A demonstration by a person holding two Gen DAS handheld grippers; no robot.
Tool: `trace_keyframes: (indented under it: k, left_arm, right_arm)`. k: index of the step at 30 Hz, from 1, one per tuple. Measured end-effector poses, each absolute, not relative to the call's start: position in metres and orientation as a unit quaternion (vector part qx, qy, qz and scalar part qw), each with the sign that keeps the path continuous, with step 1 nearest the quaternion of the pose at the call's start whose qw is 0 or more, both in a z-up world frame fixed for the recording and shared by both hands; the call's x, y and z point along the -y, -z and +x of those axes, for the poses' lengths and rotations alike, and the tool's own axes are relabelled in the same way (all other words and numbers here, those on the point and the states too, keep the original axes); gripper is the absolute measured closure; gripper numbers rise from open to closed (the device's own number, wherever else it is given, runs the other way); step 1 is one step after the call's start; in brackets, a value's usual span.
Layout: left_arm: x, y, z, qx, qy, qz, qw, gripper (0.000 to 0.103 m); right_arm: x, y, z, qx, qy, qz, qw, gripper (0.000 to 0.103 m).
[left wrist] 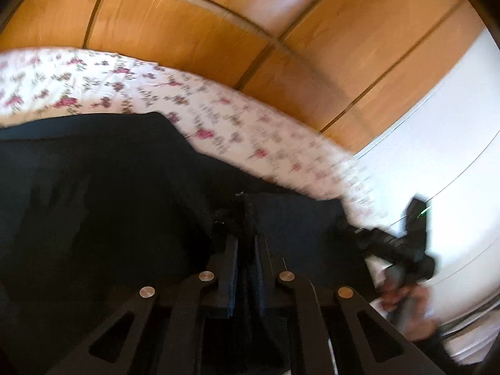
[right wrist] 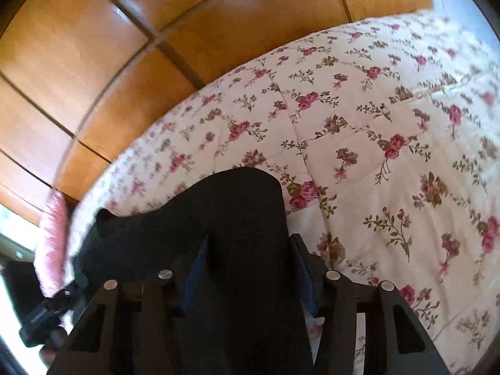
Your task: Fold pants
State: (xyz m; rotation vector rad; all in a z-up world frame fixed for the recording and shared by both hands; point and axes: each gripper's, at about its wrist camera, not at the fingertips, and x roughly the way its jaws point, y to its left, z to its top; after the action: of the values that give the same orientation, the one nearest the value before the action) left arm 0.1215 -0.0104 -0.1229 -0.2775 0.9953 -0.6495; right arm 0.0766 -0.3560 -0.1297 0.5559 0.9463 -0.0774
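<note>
The black pants hang lifted above a floral bedspread. My left gripper is shut on a dark edge of the pants, the jaws nearly together with cloth bunched at the tips. In the right wrist view, my right gripper holds a thick fold of the pants between its jaws, which stand wider apart around the cloth. The right gripper and the hand holding it also show in the left wrist view at the right. The left gripper body shows at the lower left of the right wrist view.
The floral bedspread covers the bed below and to the right. A wooden wardrobe with panelled doors stands behind the bed. A pink pillow lies at the bed's left edge. A white wall is at right.
</note>
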Motion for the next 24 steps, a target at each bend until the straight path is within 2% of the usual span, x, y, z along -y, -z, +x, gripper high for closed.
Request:
trace_keyframes:
  k: [2, 5, 8, 9, 10, 18, 24]
  left_arm:
    - [0.018, 0.135, 0.123, -0.479, 0.286, -0.100, 0.824, 0.093]
    - [0.019, 0.138, 0.126, -0.485, 0.274, -0.106, 0.823, 0.093]
    - [0.014, 0.133, 0.122, -0.486, 0.269, -0.116, 0.823, 0.088]
    - [0.009, 0.130, 0.121, -0.488, 0.262, -0.122, 0.824, 0.077]
    - [0.006, 0.128, 0.120, -0.488, 0.256, -0.129, 0.824, 0.075]
    - [-0.044, 0.107, 0.100, -0.469, 0.211, -0.174, 0.840, 0.073]
    - [-0.094, 0.098, 0.075, -0.456, 0.144, -0.184, 0.859, 0.070]
  right_arm:
    - [0.355, 0.133, 0.080, -0.454, 0.041, 0.256, 0.852, 0.051]
    - [0.356, 0.135, 0.078, -0.451, 0.044, 0.253, 0.855, 0.050]
    - [0.361, 0.135, 0.076, -0.447, 0.041, 0.266, 0.853, 0.044]
    - [0.361, 0.132, 0.074, -0.445, 0.042, 0.267, 0.854, 0.042]
    - [0.360, 0.130, 0.072, -0.443, 0.043, 0.267, 0.855, 0.042]
    - [0.342, 0.085, 0.045, -0.397, 0.088, 0.192, 0.893, 0.041]
    - [0.300, 0.065, 0.028, -0.383, 0.027, 0.164, 0.909, 0.041]
